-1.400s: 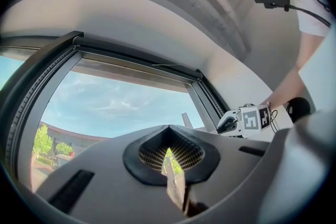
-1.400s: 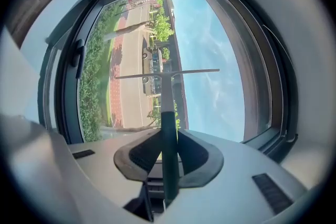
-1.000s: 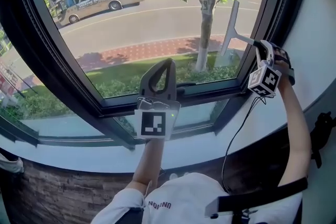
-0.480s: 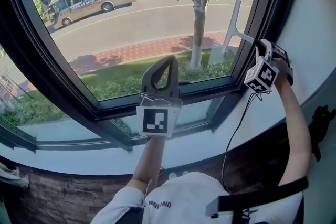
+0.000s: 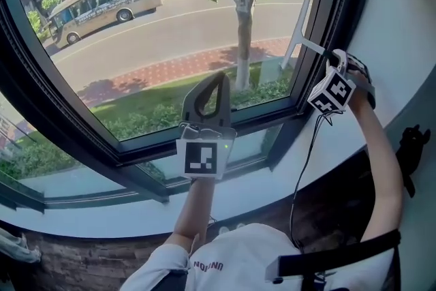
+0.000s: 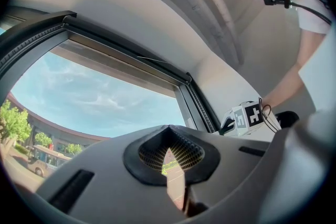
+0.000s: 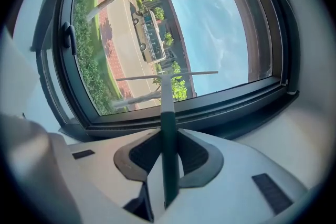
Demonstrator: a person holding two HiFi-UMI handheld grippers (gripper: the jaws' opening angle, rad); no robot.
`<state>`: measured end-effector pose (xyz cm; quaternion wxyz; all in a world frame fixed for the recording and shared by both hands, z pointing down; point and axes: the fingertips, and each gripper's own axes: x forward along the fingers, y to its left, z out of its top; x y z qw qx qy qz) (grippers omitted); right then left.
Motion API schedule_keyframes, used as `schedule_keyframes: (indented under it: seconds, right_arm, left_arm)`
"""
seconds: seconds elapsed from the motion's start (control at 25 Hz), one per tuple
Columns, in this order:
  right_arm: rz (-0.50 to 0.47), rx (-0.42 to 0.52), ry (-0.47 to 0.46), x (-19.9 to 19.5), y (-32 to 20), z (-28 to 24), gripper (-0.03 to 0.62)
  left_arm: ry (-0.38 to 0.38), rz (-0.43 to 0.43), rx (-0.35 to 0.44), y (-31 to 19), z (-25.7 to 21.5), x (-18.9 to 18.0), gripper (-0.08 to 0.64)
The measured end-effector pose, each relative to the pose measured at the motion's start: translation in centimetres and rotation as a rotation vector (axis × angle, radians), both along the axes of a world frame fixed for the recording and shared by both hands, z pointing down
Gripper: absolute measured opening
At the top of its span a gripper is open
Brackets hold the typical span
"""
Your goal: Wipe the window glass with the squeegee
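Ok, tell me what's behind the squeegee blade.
The window glass, and through it road, brick pavement and grass. The squeegee, held by the right hand-held gripper, covers the strip of glass right behind it.

The left claw (image 5: 218, 80) and right claw (image 5: 336, 59) are grey, each bearing a white cube (image 5: 205, 158) with black square markers. A black cable (image 5: 304, 167) hangs from the right. White shirt (image 5: 225, 259), short sleeves.

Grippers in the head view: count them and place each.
2. The left gripper is in the centre, before the lower window frame, jaws shut and empty. The right gripper is at that frame's right side, shut on the squeegee.
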<state>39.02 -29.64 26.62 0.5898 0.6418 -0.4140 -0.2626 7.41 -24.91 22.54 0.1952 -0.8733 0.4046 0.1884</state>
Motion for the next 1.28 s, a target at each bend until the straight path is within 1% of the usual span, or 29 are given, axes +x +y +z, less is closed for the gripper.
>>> schedule_keyframes:
  seconds: [0.16,0.32,0.4,0.56,0.72,0.8,0.92,1.04,1.2,1.28]
  right_arm:
    - [0.064,-0.017,-0.006,0.9,0.8,-0.1,0.098]
    - [0.117,-0.033,-0.013,1.8,1.1,0.1,0.098]
    - [0.136,-0.042,-0.017,2.2,1.2,0.3,0.098]
    - [0.135,-0.041,-0.023,2.4,1.2,0.4,0.098]
    - [0.085,-0.014,0.016,1.4,1.4,0.0,0.098]
    - [0.026,0.014,0.030,-0.4,1.6,-0.3,0.098]
    - [-0.111,0.048,0.039,-5.6,1.5,-0.4,0.098]
    - [-0.261,0.044,0.058,-12.0,0.7,0.5,0.098]
    - [-0.463,0.034,0.068,-21.2,-0.7,2.6,0.098]
    - [-0.554,0.039,0.067,-25.4,-1.4,3.4,0.098]
  left_arm:
    - [0.016,0.015,-0.001,-0.1,-0.2,0.3,-0.005]
    - [0.009,0.021,0.005,-0.2,-0.1,0.5,-0.005]
    - [0.018,0.025,-0.004,-0.3,0.0,0.5,-0.005]
    - [0.023,0.025,-0.001,-0.3,0.0,0.5,-0.005]
    - [0.028,0.009,-0.009,-0.3,0.1,0.0,-0.005]
    - [0.026,-0.004,-0.013,-0.1,0.4,-0.5,-0.005]
    - [0.011,-0.037,-0.020,0.2,1.0,-1.6,-0.005]
    - [0.012,-0.087,-0.034,0.4,1.3,-3.5,-0.005]
    - [-0.015,-0.168,-0.043,1.2,2.0,-6.5,-0.005]
    - [-0.007,-0.220,-0.056,1.8,2.2,-8.4,-0.005]
